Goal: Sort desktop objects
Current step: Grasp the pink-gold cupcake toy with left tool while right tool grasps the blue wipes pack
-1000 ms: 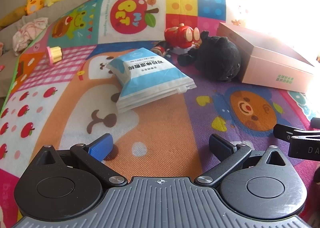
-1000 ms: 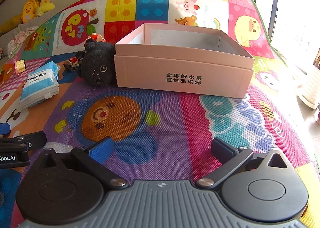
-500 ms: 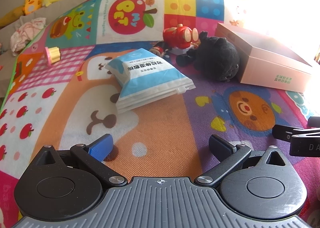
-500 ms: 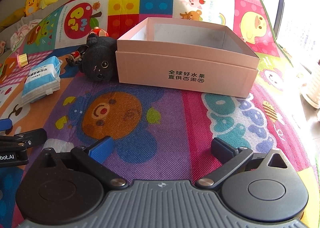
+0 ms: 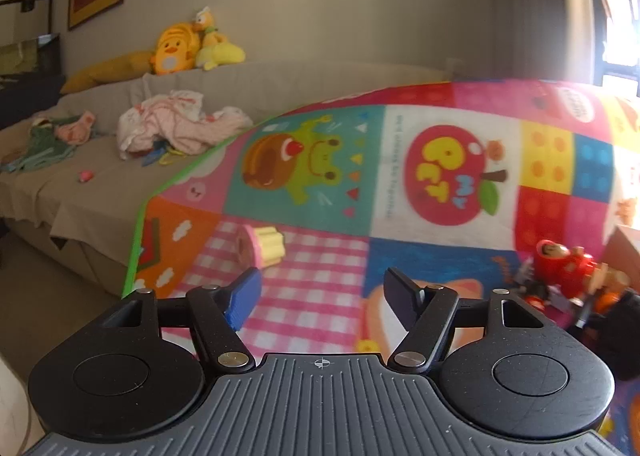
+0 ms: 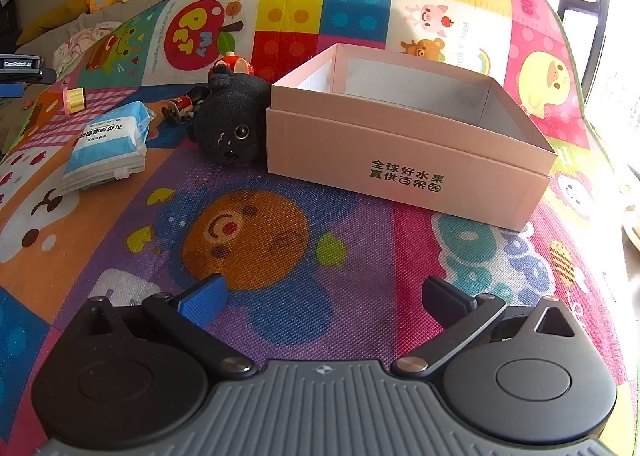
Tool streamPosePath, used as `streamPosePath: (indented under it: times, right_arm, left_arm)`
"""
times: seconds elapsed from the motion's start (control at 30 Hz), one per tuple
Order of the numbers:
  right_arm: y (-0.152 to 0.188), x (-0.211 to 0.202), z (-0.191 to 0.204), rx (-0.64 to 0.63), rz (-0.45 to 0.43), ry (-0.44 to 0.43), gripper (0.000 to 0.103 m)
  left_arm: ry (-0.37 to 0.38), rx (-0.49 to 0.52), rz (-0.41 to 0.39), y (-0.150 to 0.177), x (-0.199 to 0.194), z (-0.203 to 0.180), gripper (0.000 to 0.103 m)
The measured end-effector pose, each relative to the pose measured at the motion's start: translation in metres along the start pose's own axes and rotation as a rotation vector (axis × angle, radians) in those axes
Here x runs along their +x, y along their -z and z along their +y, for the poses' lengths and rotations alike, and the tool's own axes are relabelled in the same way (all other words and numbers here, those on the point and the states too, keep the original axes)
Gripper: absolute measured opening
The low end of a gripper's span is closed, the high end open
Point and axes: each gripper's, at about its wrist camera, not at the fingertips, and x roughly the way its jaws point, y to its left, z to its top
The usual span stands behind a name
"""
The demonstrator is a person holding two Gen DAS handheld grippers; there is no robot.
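Right now you are reaching your left gripper [image 5: 320, 304], its empty jaws just narrowed but still apart, toward the yellow-and-pink toy [image 5: 262, 250] on the mat [image 5: 312, 288]. Your right gripper [image 6: 322, 302] waits spread and empty before the empty pink box [image 6: 408, 160]. Next, I judge, straddle the toy, pinch it, and carry it to the box.

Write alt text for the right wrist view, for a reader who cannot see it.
The right gripper, open and holding nothing, hovers over a colourful play mat facing an empty pink cardboard box. Left of the box lie a black plush toy, a red toy, and a blue-and-white packet.
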Motion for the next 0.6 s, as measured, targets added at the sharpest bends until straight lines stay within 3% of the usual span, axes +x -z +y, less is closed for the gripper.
streamPosePath:
  times: [0.07, 0.17, 0.27, 0.4, 0.5, 0.6]
  right_arm:
    - [0.000, 0.000, 0.001, -0.002, 0.000, 0.002, 0.103]
    - [0.000, 0.000, 0.001, 0.005, 0.001, 0.002, 0.103]
    - [0.000, 0.001, 0.001, 0.003, 0.001, 0.004, 0.103]
    - [-0.001, 0.002, 0.002, -0.005, 0.001, -0.003, 0.103]
    - [-0.008, -0.002, 0.012, -0.077, -0.042, -0.012, 0.103]
    - [-0.031, -0.014, 0.035, -0.177, -0.130, -0.095, 0.103]
  left_arm:
    - [-0.064, -0.008, 0.039, -0.007, 0.046, 0.006, 0.090]
    - [-0.171, 0.017, 0.053, -0.013, 0.094, 0.011, 0.089]
    - [-0.223, -0.011, 0.112, -0.016, 0.128, 0.016, 0.086]
    - [-0.214, -0.040, 0.167, -0.014, 0.148, 0.023, 0.053]
    - [-0.195, -0.028, 0.141, -0.010, 0.134, 0.025, 0.052]
    - [-0.108, 0.014, 0.103, -0.004, 0.101, 0.020, 0.049]
